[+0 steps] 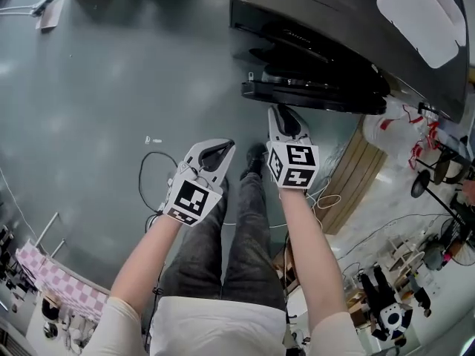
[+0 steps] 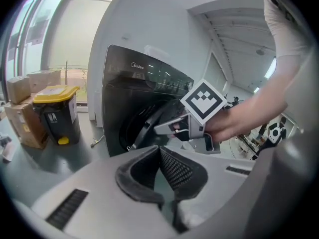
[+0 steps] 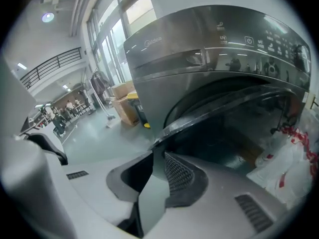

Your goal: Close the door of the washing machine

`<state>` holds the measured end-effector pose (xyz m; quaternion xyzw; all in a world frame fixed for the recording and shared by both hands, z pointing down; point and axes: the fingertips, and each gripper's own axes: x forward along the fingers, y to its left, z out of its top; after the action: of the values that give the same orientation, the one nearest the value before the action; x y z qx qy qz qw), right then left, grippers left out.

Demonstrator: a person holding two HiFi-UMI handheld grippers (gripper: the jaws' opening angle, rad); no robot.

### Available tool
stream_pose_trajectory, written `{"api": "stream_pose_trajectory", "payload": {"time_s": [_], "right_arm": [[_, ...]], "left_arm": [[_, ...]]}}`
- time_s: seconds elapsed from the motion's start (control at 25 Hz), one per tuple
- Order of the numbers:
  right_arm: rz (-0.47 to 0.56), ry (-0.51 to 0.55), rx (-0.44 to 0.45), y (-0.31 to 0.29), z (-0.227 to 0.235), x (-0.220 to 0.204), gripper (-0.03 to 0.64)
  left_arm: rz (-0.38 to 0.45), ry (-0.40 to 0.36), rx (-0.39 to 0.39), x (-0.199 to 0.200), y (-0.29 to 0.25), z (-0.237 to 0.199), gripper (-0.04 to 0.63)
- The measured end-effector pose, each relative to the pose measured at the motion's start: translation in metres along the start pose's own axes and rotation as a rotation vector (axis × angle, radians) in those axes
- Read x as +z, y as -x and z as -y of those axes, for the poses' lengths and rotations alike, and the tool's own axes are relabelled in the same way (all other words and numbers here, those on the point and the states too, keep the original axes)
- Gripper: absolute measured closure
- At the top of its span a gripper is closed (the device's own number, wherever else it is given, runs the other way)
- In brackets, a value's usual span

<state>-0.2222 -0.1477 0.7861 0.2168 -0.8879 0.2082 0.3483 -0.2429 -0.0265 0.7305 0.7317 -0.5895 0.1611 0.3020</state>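
Nearest: bare forearms over grey denim jeans (image 1: 237, 236).

The left gripper (image 1: 223, 153), matt white moulded plastic, hangs at eleven o'clock from the knees. Its dimpled pads meet at the tips and hold nothing.

The right gripper (image 1: 281, 116) is at twelve o'clock. Its pads are a narrow slit apart with nothing showing between them. The tips sit right at the door's rim, but I can't confirm contact.

The door (image 1: 312, 95) is a round, dark, glossy leaf, swung out from the drum mouth at one o'clock and still well open.

My reading of the step: lining up on the door's free edge. The next move calls for a steady push along the hinge arc until the latch catches. The tips may skid on the slick curved rim.

The washing machine (image 1: 334, 21) has a smooth dark grey shell with a bowed front.

Farther off, at three o'clock, lies a crinkled white plastic bag (image 1: 382, 128).
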Motion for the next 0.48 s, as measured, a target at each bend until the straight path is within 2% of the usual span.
{"api": "stream_pose_trajectory", "payload": {"time_s": [0.24,0.48], "right_arm": [[0.030,0.018,0.035,-0.018,0.007,0.030,0.528],[0.037,0.034,0.047,-0.038,0.022,0.050,0.528]], "left_arm": [[0.004,0.029,0.078,0.003,-0.002,-0.021,0.586],[0.021,0.095,0.173,0.009,-0.005,-0.043,0.586]]}}
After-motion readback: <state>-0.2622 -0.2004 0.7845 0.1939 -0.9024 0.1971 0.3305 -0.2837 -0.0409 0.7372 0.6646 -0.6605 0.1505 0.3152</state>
